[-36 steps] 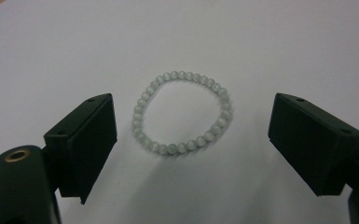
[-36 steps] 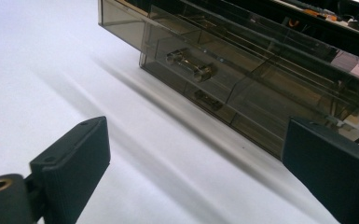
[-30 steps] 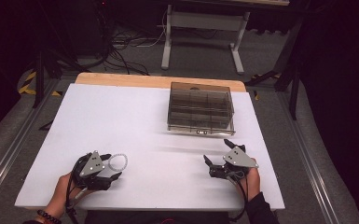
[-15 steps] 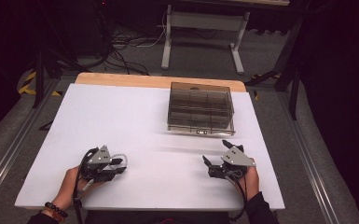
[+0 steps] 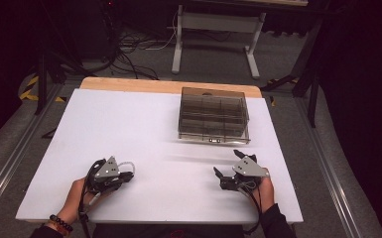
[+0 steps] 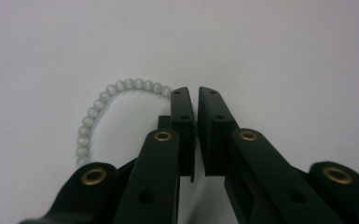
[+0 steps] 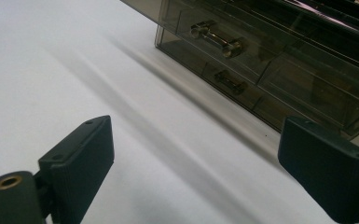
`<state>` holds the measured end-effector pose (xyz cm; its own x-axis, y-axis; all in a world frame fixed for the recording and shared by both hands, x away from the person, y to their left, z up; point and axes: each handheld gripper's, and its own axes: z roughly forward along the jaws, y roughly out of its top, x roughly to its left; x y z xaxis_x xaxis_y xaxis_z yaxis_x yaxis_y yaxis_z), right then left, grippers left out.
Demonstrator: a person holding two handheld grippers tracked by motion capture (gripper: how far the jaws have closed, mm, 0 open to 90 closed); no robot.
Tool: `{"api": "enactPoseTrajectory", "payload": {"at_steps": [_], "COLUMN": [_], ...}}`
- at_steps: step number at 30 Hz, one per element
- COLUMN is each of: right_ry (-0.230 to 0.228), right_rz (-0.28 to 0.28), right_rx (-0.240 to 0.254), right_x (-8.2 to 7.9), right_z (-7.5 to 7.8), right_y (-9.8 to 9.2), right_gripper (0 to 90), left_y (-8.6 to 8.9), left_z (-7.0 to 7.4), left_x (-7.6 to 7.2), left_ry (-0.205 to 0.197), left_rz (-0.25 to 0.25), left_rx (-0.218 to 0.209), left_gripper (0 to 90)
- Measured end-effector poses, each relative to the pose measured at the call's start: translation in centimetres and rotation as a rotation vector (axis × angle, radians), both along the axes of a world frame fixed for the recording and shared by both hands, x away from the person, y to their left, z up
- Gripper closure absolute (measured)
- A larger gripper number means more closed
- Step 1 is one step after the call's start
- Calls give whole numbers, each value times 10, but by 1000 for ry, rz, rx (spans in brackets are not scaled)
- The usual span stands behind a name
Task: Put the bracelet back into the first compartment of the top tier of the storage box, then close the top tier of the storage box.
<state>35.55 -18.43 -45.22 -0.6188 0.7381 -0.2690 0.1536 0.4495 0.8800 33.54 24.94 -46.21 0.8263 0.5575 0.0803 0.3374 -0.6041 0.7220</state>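
I am holding the left gripper point(image 6: 195, 95) low over the white worktop point(image 5: 144, 124), near its front left corner, and its jaws have just been closing: they are now standing almost together, with only a thin slit between the pads. A white bead bracelet point(image 6: 103, 109) is lying on the worktop, curving out to the left of the jaws, and its strand is running in at the tips, so the gripper is pinching it there. In the high view the bracelet point(image 5: 127, 165) is showing just beside that gripper point(image 5: 125, 174). My right gripper point(image 5: 226, 166) is resting at the front right with its jaws spread wide and nothing between them, pointing toward the smoked plastic drawer box point(image 5: 212, 115) farther back.
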Motion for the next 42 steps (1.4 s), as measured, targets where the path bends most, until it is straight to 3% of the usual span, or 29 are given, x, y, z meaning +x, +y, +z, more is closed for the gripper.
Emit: {"api": "enactPoseTrajectory", "payload": {"at_steps": [9,28,31,36,42], "right_ry": [11,13,12,9,-5], "right_rz": [3,13,11,10,8], "right_rx": [-1,-5,-2,-2,-2], "right_x": [2,2,3,2,1], "right_z": [-1,-2,-2,-1,1], "right_y": [0,-1,-1,-1,-3], "right_gripper": [117,116,116,116,116], "left_y": [1,-3,-7,-16,-38], "left_z": [1,4,4,5,12], "left_x": [-1,5,16,28,39], "left_ry": [-53,-104,-132,-146,-177], "left_rz": [32,73,71,70,44], "left_rx": [-35,-30,-30,-43,-63], "left_gripper": [859,860,860,861,861]}}
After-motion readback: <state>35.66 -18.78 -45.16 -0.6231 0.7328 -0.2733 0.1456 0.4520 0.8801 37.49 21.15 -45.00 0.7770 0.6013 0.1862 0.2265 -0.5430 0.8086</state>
